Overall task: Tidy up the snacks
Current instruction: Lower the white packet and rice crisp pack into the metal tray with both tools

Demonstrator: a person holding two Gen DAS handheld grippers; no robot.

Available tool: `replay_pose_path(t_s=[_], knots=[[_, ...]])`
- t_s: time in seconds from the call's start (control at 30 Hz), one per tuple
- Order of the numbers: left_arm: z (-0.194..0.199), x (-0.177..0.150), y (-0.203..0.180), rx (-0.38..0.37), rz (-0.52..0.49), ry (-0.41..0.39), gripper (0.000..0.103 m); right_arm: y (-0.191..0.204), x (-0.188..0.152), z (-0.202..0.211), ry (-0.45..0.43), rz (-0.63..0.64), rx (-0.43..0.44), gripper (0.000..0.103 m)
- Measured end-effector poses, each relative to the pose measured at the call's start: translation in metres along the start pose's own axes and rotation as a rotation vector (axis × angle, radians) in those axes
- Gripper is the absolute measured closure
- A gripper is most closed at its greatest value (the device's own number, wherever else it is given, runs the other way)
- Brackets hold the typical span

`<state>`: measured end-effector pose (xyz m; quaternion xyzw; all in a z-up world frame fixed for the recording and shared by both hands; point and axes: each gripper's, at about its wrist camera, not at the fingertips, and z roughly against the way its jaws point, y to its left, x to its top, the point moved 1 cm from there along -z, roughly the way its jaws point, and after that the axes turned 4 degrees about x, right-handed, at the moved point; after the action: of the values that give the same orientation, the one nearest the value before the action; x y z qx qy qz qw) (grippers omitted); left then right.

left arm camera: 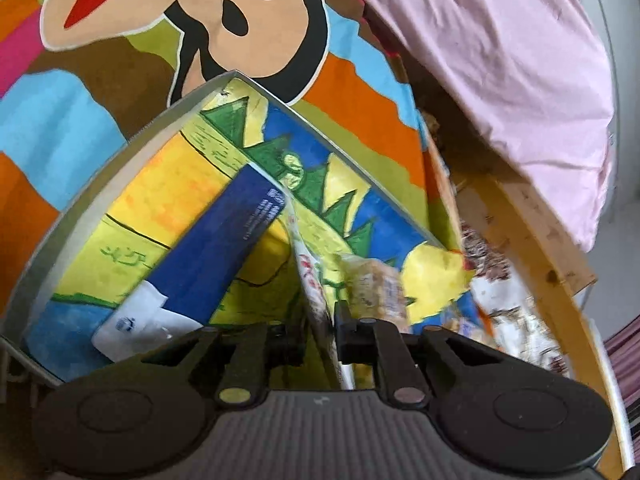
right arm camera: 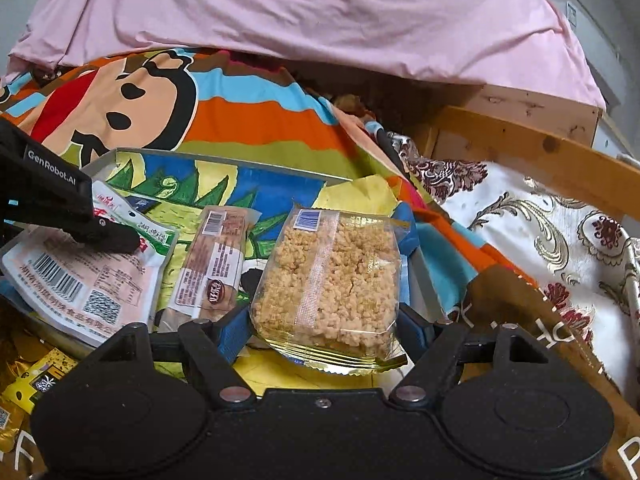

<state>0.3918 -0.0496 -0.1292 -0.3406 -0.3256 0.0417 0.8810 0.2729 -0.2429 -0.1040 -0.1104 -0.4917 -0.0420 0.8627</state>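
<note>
Right wrist view showed the right gripper (right arm camera: 324,320) clamped on a clear-wrapped puffed-rice cake pack (right arm camera: 328,280), held above the grey shallow tray (right arm camera: 224,160), apparently for placing. Far left, the left gripper (left arm camera: 318,336) pinched a white printed pouch (right arm camera: 80,280) over that tray.

Pink sheet (right arm camera: 320,12) drapes over cartoon blanket (right arm camera: 240,116) beside wooden frame (right arm camera: 520,140).

Both tongs (left arm camera: 320,332) (right arm camera: 320,320) clamped, loaded.
</note>
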Motion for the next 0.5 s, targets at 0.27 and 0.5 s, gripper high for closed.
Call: replay_pose_path(t_s=[0.27, 0.5], knots=[[0.010, 0.000, -0.017, 0.115, -0.119, -0.033, 0.049, -0.001, 0.002, 0.001, 0.013, -0.013, 0.013, 0.022], [0.032, 0.003, -0.034, 0.172, -0.191, -0.102, 0.015, -0.002, 0.018, 0.022, -0.053, -0.014, 0.019, 0.015]])
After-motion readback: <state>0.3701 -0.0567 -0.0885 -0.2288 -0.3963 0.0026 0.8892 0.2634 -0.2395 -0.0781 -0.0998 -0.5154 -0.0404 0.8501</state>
